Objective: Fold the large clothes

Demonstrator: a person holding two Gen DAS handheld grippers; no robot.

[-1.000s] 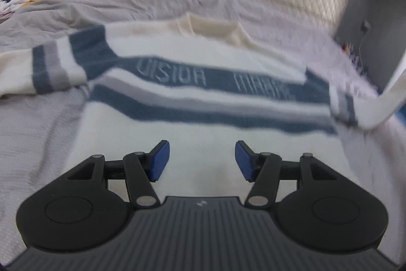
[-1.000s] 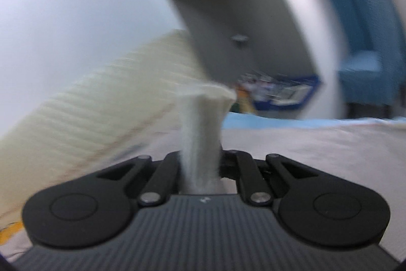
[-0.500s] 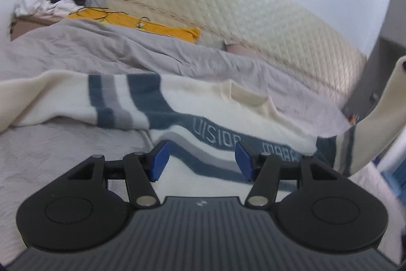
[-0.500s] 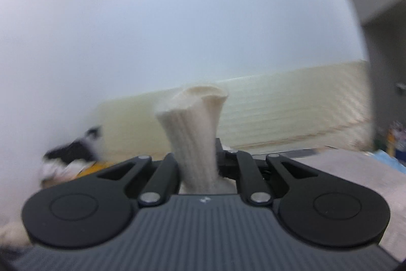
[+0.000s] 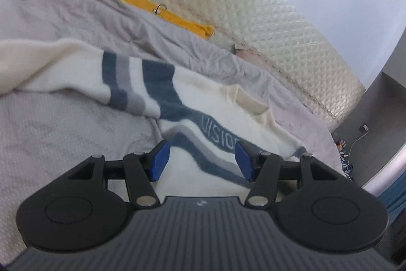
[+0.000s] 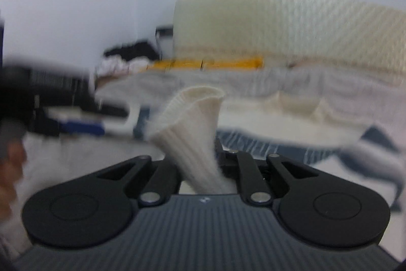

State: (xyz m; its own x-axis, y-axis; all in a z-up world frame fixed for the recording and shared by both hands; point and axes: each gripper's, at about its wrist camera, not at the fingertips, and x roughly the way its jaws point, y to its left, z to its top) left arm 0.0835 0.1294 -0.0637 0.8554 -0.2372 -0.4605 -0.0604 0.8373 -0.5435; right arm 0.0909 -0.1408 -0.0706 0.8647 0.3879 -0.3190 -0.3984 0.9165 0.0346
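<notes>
Ribbed cream cuff point(image 6: 189, 133) stands pinched in right claw point(image 6: 203, 169); left claw point(image 5: 200, 161) gapes.

A large cream knit sweater point(image 5: 218, 103) with dark blue and grey bands across the chest and sleeves lies spread face up on a grey bed cover point(image 5: 63, 133). White lettering runs along the widest blue chest band, partly hidden. Its round ribbed collar points toward the head of the bed. One sleeve stretches out flat to the left, banded blue and grey near the shoulder. The other sleeve's ribbed cream cuff point(image 6: 192, 128) is lifted off the bed, pinched upright with its open end flaring at the top, above the sweater's body.
</notes>
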